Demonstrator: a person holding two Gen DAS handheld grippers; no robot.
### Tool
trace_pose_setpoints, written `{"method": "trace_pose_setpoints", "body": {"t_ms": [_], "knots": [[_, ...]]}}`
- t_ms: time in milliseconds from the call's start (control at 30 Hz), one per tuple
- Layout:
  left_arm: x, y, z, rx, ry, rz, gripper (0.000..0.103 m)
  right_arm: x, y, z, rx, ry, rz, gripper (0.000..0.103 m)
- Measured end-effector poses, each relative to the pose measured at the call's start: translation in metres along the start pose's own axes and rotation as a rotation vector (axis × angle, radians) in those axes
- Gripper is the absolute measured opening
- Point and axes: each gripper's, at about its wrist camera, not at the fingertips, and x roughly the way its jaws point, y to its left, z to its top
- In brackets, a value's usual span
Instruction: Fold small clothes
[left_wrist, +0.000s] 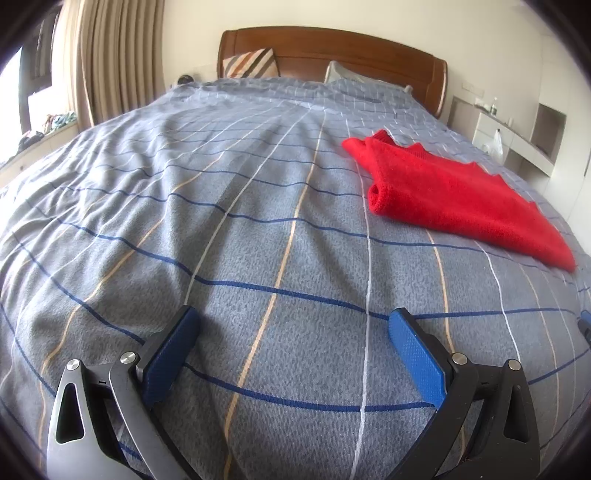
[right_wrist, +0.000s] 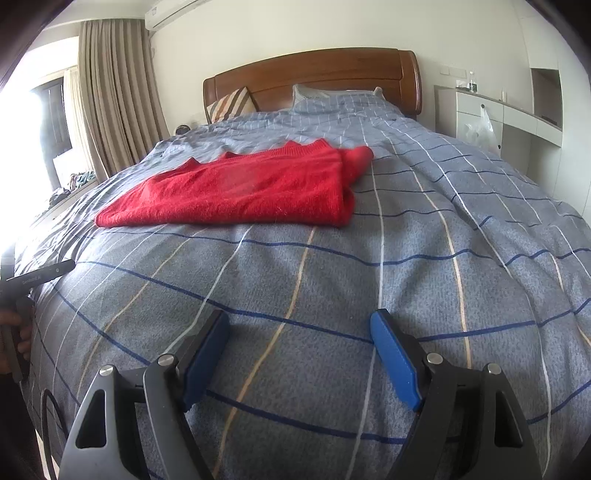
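Note:
A red knitted garment (left_wrist: 450, 192) lies folded flat on the grey checked bedspread (left_wrist: 236, 229). In the left wrist view it is ahead and to the right; in the right wrist view the garment (right_wrist: 251, 188) is ahead and slightly left on the bedspread (right_wrist: 406, 236). My left gripper (left_wrist: 293, 325) is open and empty, low over the bedspread, well short of the garment. My right gripper (right_wrist: 299, 328) is open and empty too, over bare bedspread in front of the garment. The tip of the right gripper shows at the left wrist view's right edge (left_wrist: 585, 325).
A wooden headboard (right_wrist: 317, 77) with a striped cushion (right_wrist: 232, 103) and a pillow (right_wrist: 332, 94) stands at the far end. Beige curtains (right_wrist: 114, 96) and a window are on the left. White cabinets (right_wrist: 495, 122) with a plastic bag stand on the right.

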Motion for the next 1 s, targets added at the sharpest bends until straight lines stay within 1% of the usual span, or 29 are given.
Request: {"method": "trace_pose_setpoints", "body": {"t_ms": [600, 1000], "knots": [[0.0012, -0.002, -0.0008, 0.015, -0.017, 0.027, 0.103, 0.0007, 0.0013, -0.0006, -0.006, -0.002, -0.007, 0.079], [-0.0022, -0.0007, -0.0025, 0.003, -0.033, 0.003, 0.102, 0.0028, 0.0044, -0.0011, -0.02, -0.002, -0.029, 0.079]]}}
